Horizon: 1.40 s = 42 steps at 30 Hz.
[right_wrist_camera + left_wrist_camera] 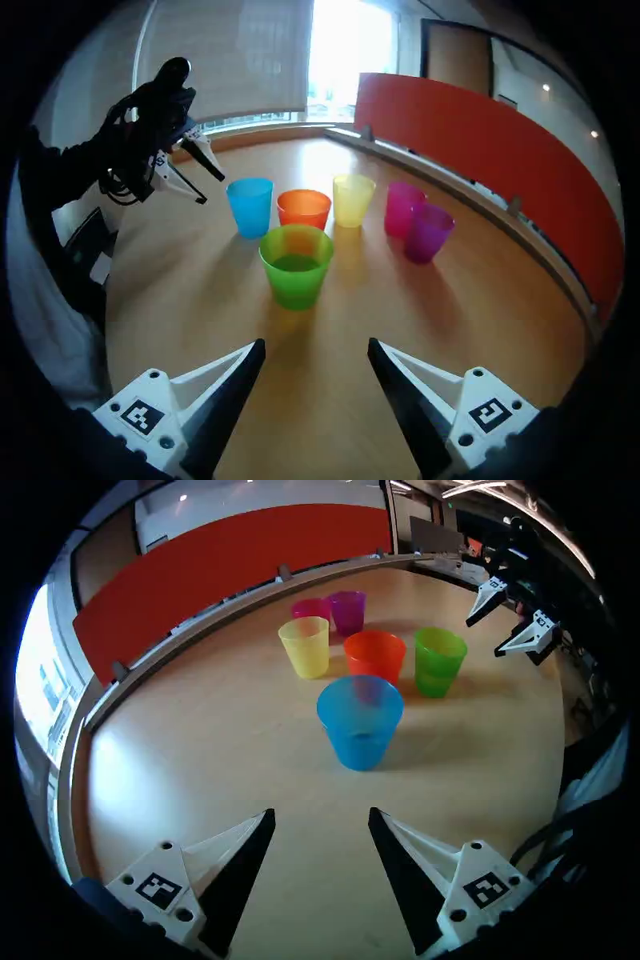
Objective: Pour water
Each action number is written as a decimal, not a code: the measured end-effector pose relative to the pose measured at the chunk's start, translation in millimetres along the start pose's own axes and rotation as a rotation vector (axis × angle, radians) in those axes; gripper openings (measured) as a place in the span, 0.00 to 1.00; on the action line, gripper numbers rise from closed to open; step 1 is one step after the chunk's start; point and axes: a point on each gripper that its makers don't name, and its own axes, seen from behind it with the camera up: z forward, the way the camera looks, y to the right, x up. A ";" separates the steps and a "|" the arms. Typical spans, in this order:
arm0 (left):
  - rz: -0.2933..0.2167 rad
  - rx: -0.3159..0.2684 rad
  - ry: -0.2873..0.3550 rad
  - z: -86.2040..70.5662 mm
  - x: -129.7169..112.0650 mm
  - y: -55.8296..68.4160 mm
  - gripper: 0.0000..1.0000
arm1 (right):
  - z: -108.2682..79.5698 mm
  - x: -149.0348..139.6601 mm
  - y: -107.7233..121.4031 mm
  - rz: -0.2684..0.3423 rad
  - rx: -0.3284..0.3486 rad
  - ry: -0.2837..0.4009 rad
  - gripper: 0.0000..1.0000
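- Facing the blue cup near it on the bench, the left gripper holds its jaws open and empty.
- The right gripper, jaws also apart and empty, faces the green cup.
- Orange cup, yellow cup, pink cup and purple cup cluster just beyond.

The blue cup seemingly hides the base of the orange cup.
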 end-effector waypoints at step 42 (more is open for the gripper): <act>-0.340 0.366 0.453 -47.9 78.4 -51.3 0.86 | -52.1 18.9 77.5 0.333 -0.522 0.276 0.99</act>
